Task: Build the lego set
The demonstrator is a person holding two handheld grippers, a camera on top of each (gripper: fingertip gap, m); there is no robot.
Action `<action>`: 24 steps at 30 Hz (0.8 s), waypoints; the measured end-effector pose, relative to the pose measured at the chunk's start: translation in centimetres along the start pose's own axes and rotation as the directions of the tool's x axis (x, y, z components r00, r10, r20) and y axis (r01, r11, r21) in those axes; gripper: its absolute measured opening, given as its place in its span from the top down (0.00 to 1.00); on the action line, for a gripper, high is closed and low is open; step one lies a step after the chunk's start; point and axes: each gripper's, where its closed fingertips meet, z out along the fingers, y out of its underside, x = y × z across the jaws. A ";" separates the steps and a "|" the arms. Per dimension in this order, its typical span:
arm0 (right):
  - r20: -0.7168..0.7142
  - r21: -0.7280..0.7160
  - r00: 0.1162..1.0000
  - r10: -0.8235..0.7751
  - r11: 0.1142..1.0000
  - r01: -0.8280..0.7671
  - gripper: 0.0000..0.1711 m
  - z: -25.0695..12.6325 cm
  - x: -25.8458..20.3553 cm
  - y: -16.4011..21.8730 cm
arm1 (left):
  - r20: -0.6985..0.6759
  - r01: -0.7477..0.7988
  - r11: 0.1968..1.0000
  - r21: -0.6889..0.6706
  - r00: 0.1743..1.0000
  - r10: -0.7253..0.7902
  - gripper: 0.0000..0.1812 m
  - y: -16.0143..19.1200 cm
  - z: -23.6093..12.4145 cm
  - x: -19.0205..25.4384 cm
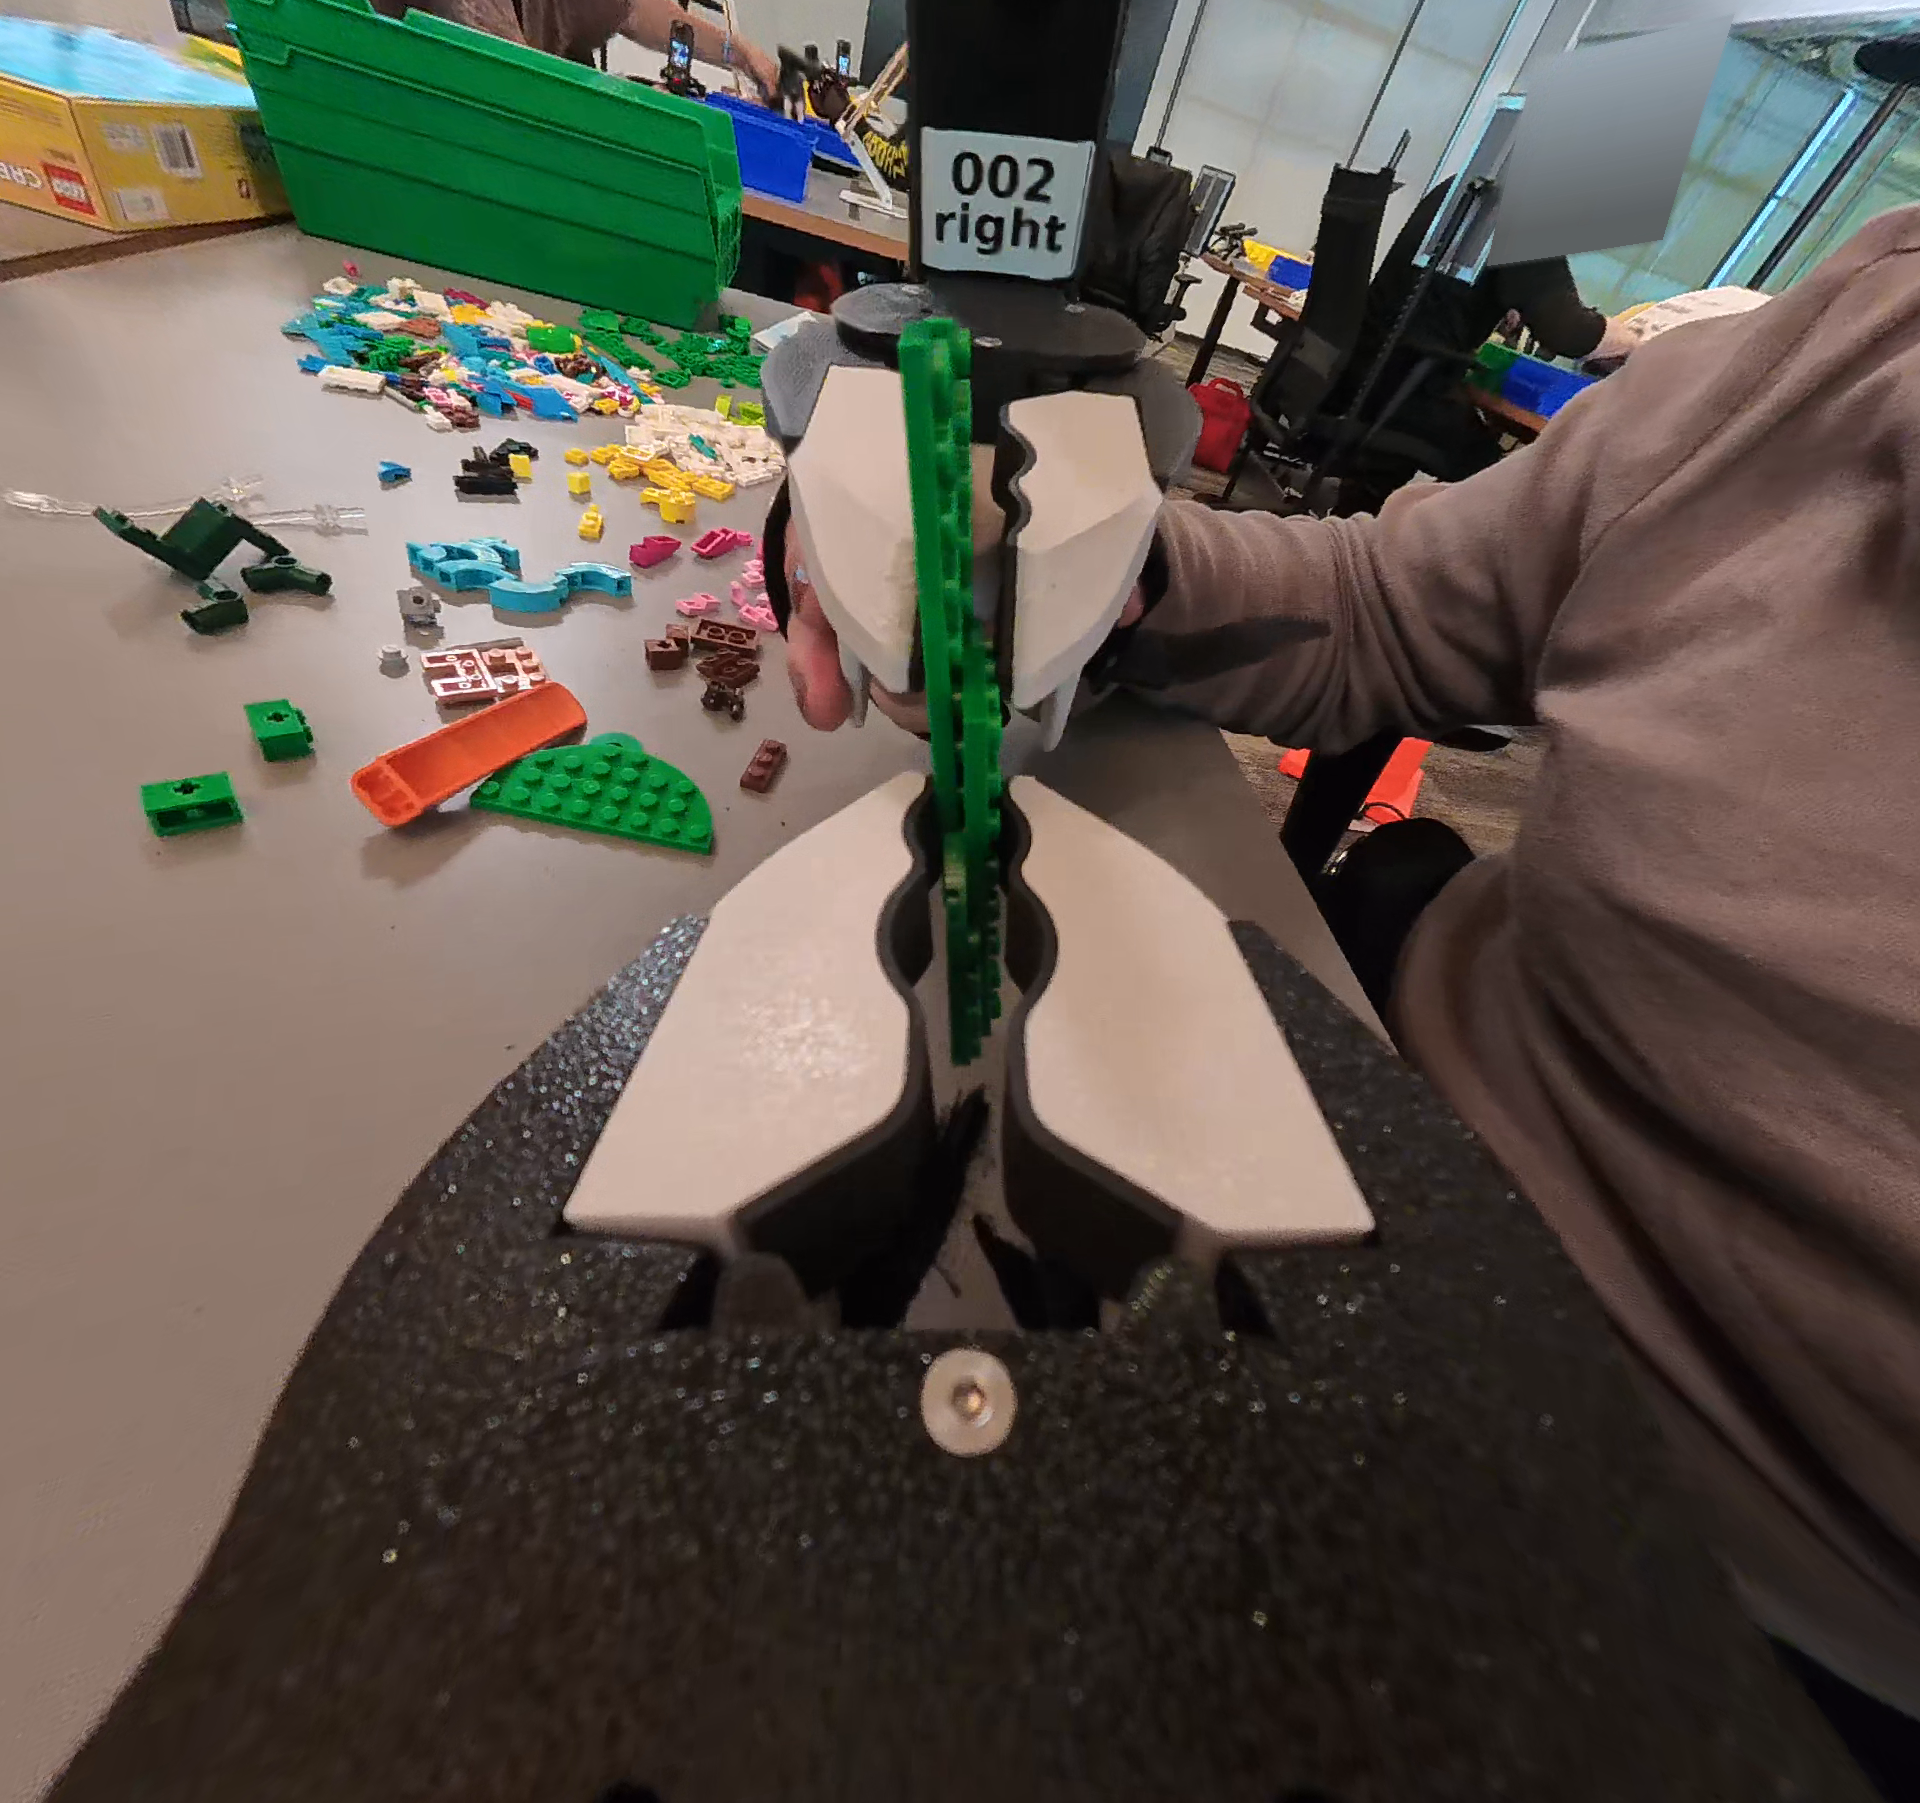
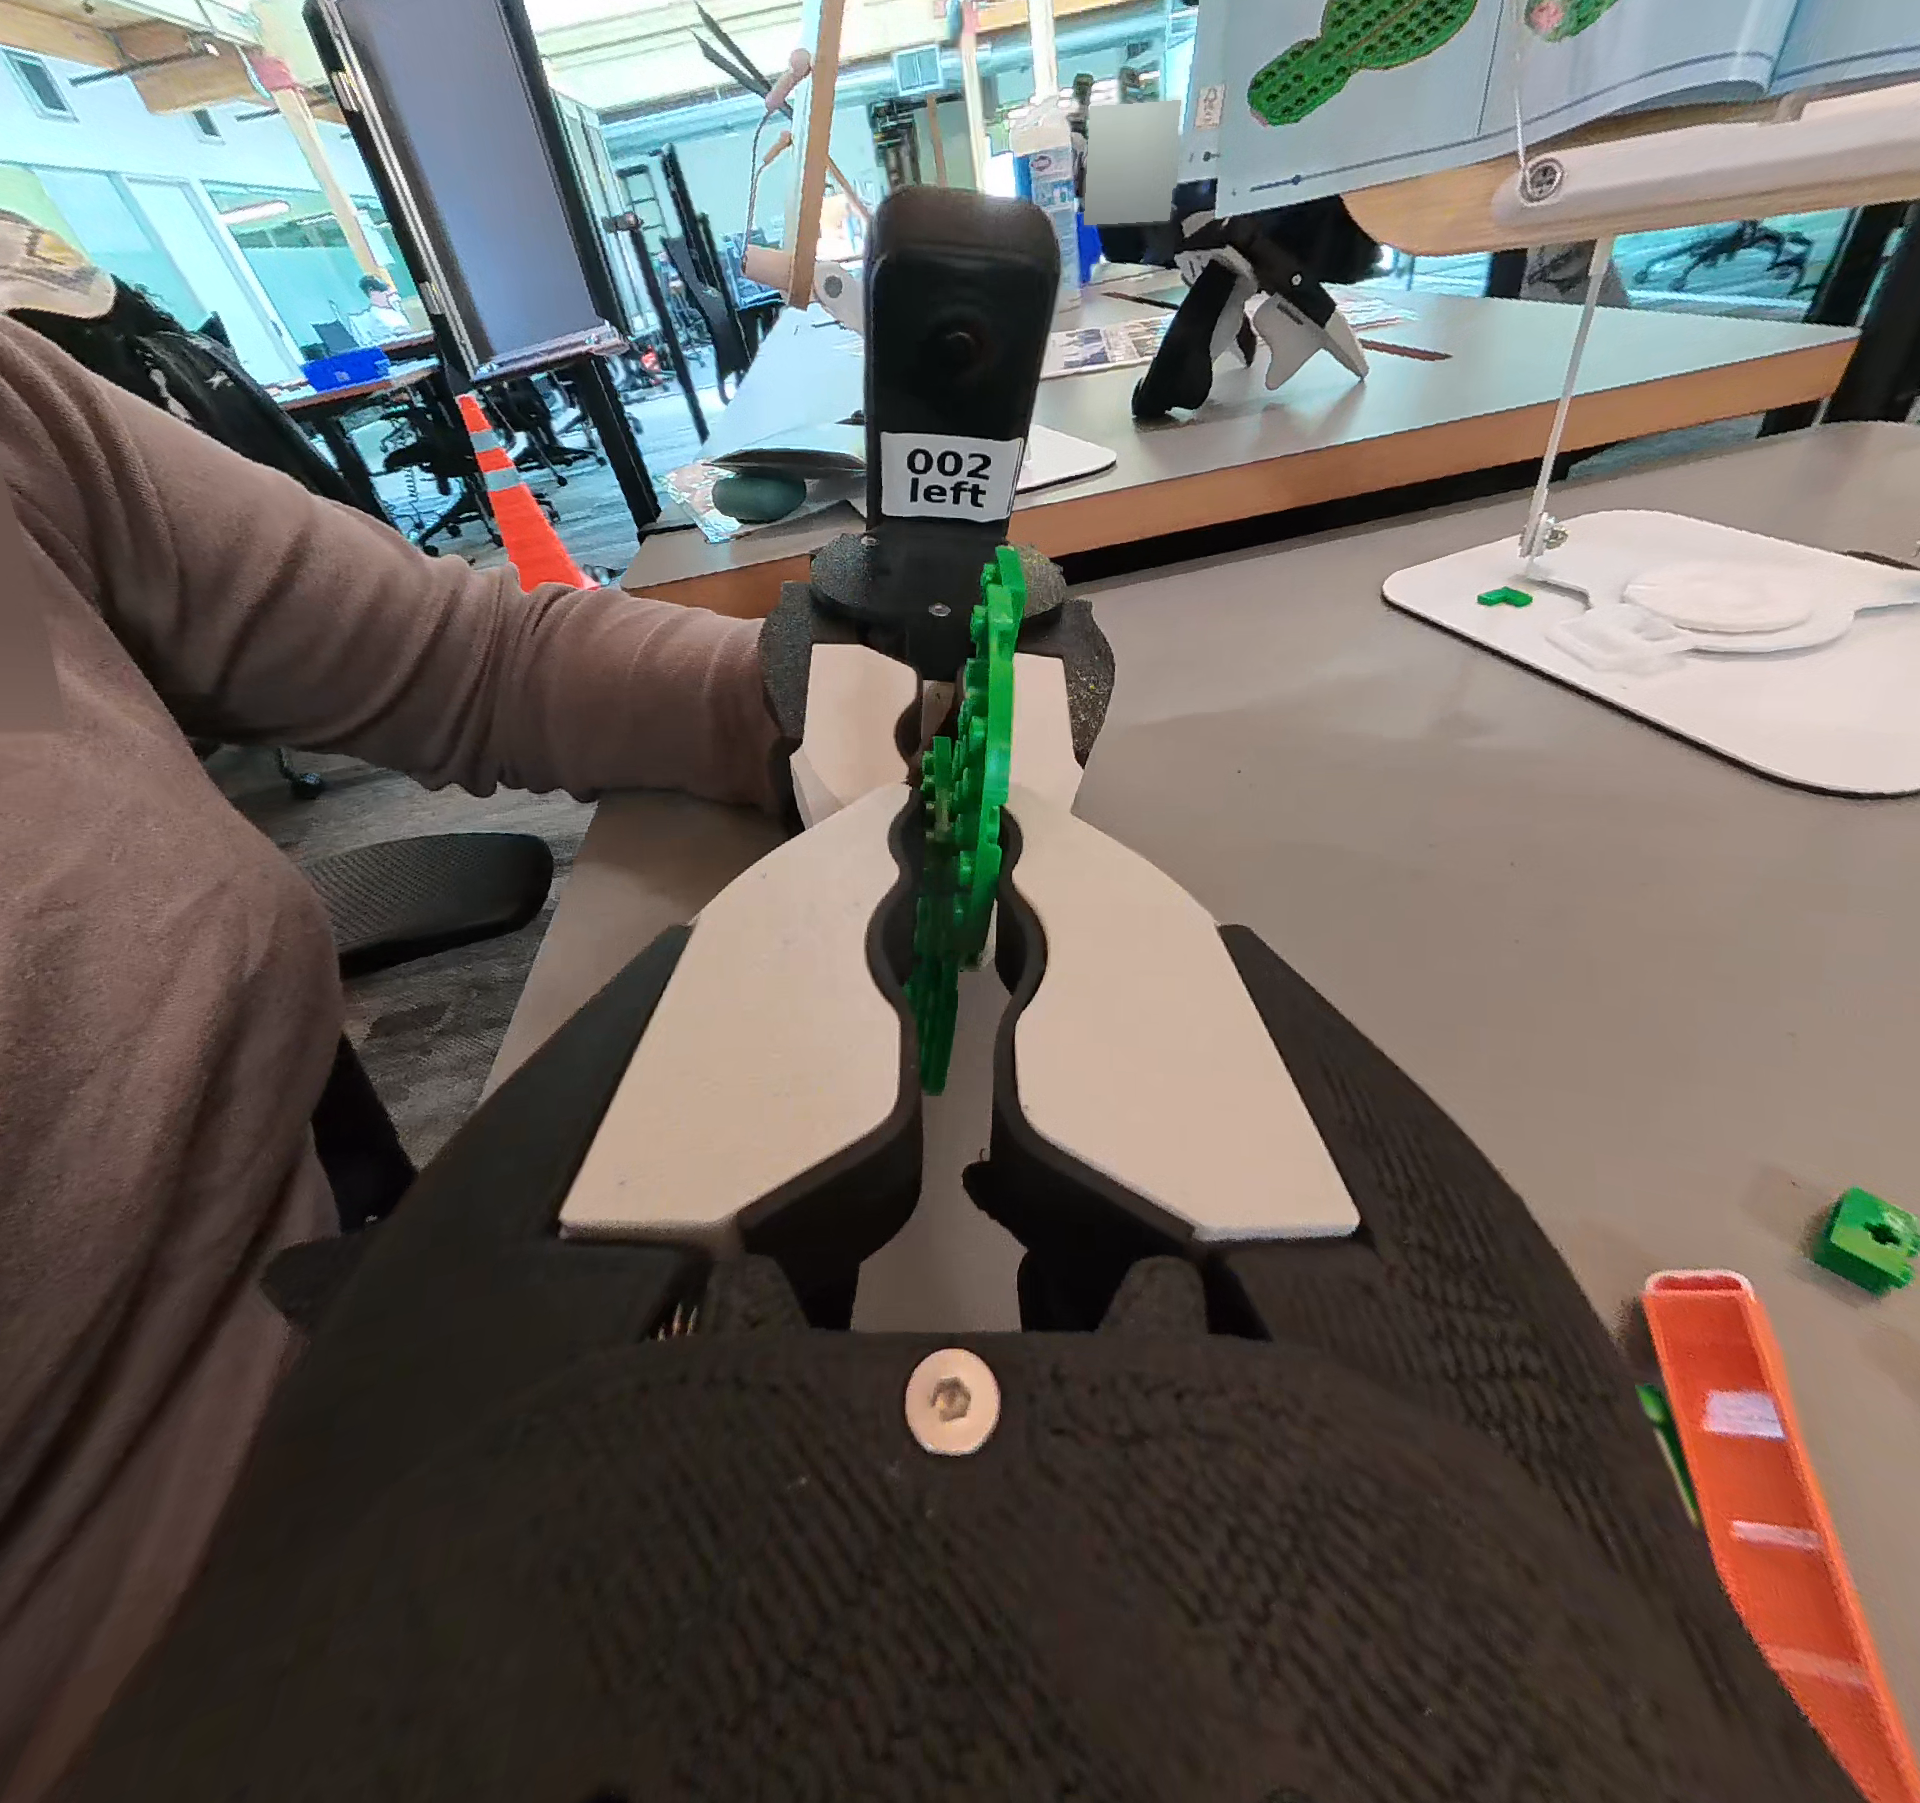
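Observation:
A green plate assembly (image 1: 940, 506) of overlapping studded plates stands on edge in the air between the two grippers. My left gripper (image 1: 961, 797) is shut on its near end in the left wrist view. My right gripper (image 1: 961, 714) faces it there and is shut on the far end. In the right wrist view my right gripper (image 2: 961, 818) clamps the same green plates (image 2: 992, 714). The left gripper (image 2: 951, 766) grips them from the opposite side, tips almost meeting mine. Where the plates join is hidden by the fingers.
On the grey table (image 1: 156, 1026) lie a green half-round plate (image 1: 597, 797), an orange brick separator (image 1: 468, 751), small green bricks (image 1: 278, 727), dark green pieces (image 1: 208, 548) and a pile of loose bricks (image 1: 499, 361). Green bins (image 1: 488, 164) stand behind. An instruction booklet (image 2: 1507, 18) hangs on a white-based stand (image 2: 1714, 704). Only a small space, under 4 cm, lies between the two pairs of fingers. The orange brick separator (image 1: 468, 751) is about equally far from each gripper, around 15 cm. Look for it in the right wrist view (image 2: 1718, 1434) too.

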 end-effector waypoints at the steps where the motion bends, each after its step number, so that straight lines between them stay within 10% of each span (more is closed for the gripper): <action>1: 0.008 -0.012 1.000 0.003 1.000 -0.003 0.95 0.0 -0.1 0.2 | -0.002 -0.002 1.000 -0.001 1.000 0.002 0.95 0.0 0.1 0.1; 24: 0.010 -0.042 1.000 -0.027 0.999 0.028 0.96 0.6 -0.3 1.1 | 0.023 -0.069 0.998 0.002 0.997 0.069 0.95 0.0 0.0 -0.1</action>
